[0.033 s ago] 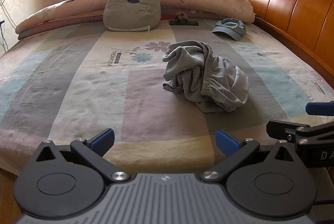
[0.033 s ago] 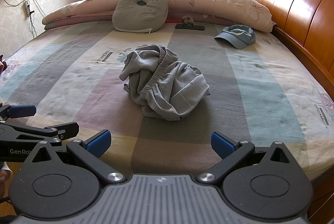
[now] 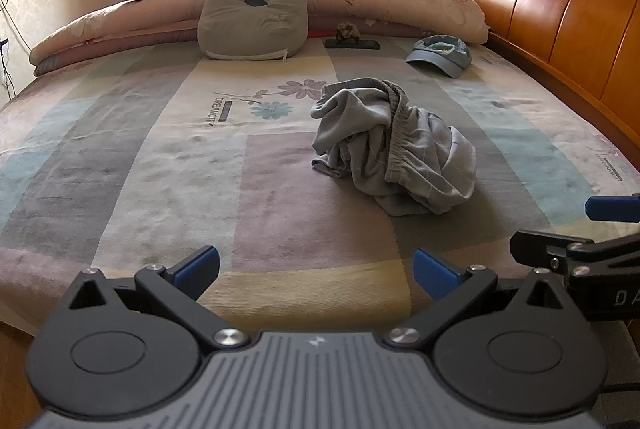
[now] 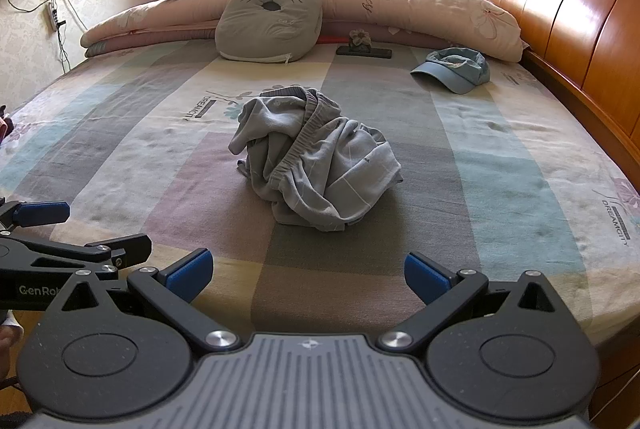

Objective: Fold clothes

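Both jaws spread wide at the foot of the bed, grey garment crumpled ahead of me.

My left gripper and right gripper hang side by side over the near edge of the bed, each with its jaws released and nothing between the blue pads. The crumpled grey garment lies in a heap on the patchwork bedspread, well ahead of both sets of jaws: slightly right of centre from my left gripper, almost dead ahead from my right. Its elastic waistband shows on top of the pile. Far beyond the jaws I see a grey face cushion against the rolled quilts, and a blue cap ahead to the right near the wooden headboard.
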{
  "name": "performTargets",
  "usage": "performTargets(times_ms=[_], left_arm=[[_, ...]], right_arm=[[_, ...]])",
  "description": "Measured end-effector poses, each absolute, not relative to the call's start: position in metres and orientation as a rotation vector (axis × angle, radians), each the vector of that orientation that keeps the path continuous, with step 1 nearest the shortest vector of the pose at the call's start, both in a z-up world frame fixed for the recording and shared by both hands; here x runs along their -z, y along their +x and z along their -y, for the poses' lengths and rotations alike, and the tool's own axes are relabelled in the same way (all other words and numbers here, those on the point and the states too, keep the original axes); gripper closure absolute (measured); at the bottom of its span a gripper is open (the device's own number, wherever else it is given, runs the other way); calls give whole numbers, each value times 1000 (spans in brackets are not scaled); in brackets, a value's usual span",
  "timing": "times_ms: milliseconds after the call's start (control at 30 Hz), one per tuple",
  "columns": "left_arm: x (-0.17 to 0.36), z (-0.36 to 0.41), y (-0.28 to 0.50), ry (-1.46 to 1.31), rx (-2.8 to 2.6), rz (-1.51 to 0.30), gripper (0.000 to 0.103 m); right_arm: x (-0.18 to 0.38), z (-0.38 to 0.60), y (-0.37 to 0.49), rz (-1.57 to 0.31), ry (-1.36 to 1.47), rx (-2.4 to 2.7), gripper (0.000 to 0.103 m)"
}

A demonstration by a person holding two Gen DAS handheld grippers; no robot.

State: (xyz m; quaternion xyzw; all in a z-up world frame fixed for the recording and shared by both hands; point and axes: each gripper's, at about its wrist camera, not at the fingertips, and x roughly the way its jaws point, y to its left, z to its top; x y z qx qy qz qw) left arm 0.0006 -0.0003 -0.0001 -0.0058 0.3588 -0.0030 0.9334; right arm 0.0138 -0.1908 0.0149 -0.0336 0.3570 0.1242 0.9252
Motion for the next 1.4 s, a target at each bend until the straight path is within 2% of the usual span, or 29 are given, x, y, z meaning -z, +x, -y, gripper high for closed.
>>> performTargets(times_ms=[1400], left_arm=[[5, 0, 15, -16, 30, -752, 1]], right_arm=[[-17, 191, 27, -734, -70, -276, 0]])
